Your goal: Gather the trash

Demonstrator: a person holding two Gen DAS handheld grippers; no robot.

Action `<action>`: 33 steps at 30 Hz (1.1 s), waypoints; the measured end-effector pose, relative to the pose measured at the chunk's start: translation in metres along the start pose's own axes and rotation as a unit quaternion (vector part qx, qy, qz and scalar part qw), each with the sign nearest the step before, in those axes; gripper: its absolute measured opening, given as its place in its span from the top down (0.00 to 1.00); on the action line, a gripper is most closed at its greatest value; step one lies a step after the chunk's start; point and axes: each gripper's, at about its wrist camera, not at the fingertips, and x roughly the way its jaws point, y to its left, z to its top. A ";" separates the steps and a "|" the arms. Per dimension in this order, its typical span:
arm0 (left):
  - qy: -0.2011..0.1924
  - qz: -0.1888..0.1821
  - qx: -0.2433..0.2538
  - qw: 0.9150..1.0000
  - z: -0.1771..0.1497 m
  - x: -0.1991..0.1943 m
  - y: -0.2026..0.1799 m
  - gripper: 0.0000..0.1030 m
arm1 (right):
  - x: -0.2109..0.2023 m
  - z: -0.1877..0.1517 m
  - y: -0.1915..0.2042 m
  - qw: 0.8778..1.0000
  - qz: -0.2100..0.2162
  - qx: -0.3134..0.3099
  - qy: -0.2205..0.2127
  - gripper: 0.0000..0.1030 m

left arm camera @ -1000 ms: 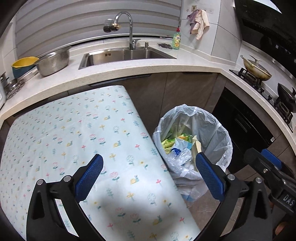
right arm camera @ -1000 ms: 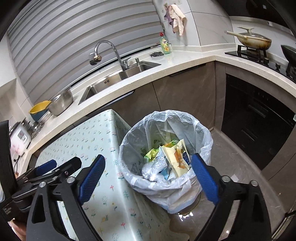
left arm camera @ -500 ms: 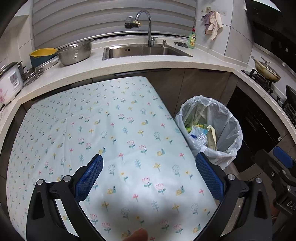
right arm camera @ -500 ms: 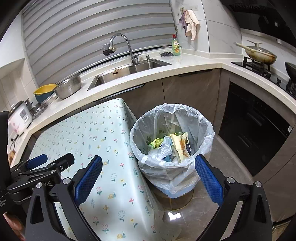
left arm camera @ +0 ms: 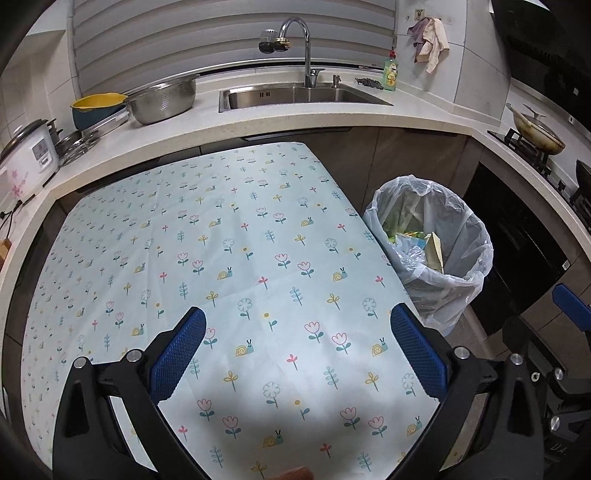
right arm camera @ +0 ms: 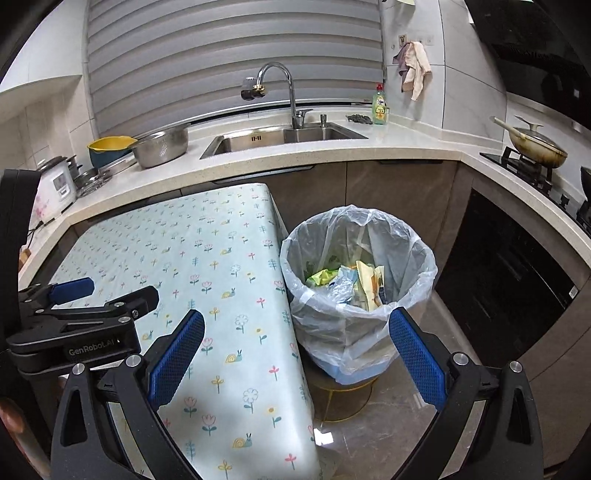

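A bin lined with a clear plastic bag [right arm camera: 413, 258] [left arm camera: 476, 236] stands on the floor just right of the table. Inside it lie wrappers and crumpled plastic trash [right arm camera: 351, 282] [left arm camera: 421, 247]. My left gripper [left arm camera: 295, 354] hovers open over the flowered tablecloth [left arm camera: 229, 236], nothing between its blue pads. My right gripper [right arm camera: 295, 354] is open too, held above the table's right edge and the bin. The left gripper [right arm camera: 74, 306] also shows at the left of the right wrist view. No loose trash shows on the tablecloth [right arm camera: 207, 258].
Behind the table runs a pale counter with a steel sink [left arm camera: 295, 96], tap [left arm camera: 295, 33], colander [left arm camera: 162, 99], yellow bowl [left arm camera: 96, 102] and rice cooker [left arm camera: 26, 155]. A dish soap bottle [right arm camera: 380, 105] stands by the sink. On the right are a hob with a pan [right arm camera: 535, 146] and a dark oven front [right arm camera: 517, 273].
Both grippers have drawn back and risen, so the bin looks smaller and more of the tablecloth and counter shows. The left one has swung left over the table. Both stayed open.
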 end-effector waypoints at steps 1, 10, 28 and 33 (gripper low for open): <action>0.000 0.000 0.001 1.000 -0.001 -0.001 0.000 0.07 | -0.001 -0.001 0.000 1.000 0.001 0.001 0.001 0.06; -0.003 -0.001 -0.001 1.000 -0.009 -0.011 0.002 0.07 | -0.010 -0.008 -0.005 1.000 -0.008 0.017 0.004 0.06; -0.003 -0.013 0.009 1.000 -0.015 -0.016 -0.013 0.07 | -0.013 -0.009 -0.020 0.999 -0.015 0.033 0.006 0.06; -0.003 -0.009 0.010 1.000 -0.016 -0.015 -0.018 0.07 | -0.009 -0.009 -0.026 0.999 -0.015 0.036 0.010 0.06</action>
